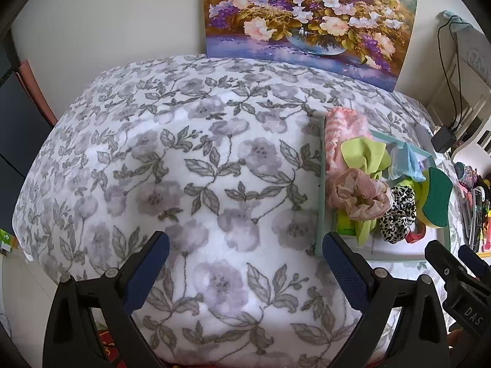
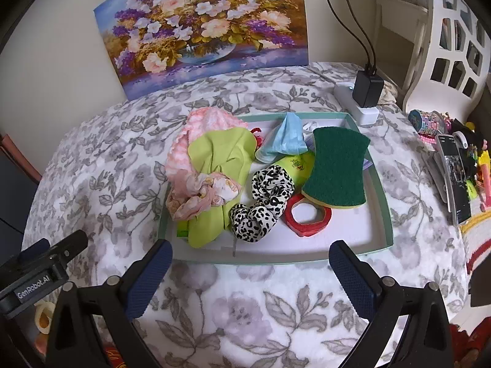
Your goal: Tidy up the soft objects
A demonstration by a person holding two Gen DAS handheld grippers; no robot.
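**Both grippers spread wide and empty above the floral blanket, soft items heaped in the tray**

Left wrist view: the left gripper (image 1: 245, 254) has its jaws spread wide, with nothing between the blue pads (image 1: 147, 273). It hovers over bare floral blanket (image 1: 172, 159), pointing toward the wall and the flower painting (image 1: 310, 15). The shallow green-rimmed tray (image 1: 320, 190) lies off to its right, just beyond the right-hand pad. Piled in it are a pink knitted cloth (image 1: 340, 128), a lime-green cloth (image 1: 363, 156), a crumpled pink scrunchie (image 1: 357, 196), a leopard-print scrunchie (image 1: 397, 214), a pale blue mask (image 1: 405, 162) and a green sponge (image 1: 437, 196). The right gripper's black body (image 1: 460, 279) shows at the lower right edge.

Right wrist view: the right gripper (image 2: 251, 256) is likewise released, jaws far apart and holding nothing. It sits just short of the tray's (image 2: 383, 190) near rim, aimed straight at the contents. The pink knitted cloth (image 2: 196, 128) hangs over the tray's left side, the lime-green cloth (image 2: 221, 156) lies on it, and the pink scrunchie (image 2: 202, 196) rests on both. The leopard-print scrunchie (image 2: 264, 202) is in the middle, touching a red tape roll (image 2: 308, 214). The green sponge (image 2: 337, 165) leans on the right; the pale blue mask (image 2: 287, 138) lies behind. The left gripper (image 2: 40, 270) appears at the lower left. A phone (image 2: 454, 178) lies on the blanket (image 2: 107, 165), right of the tray.
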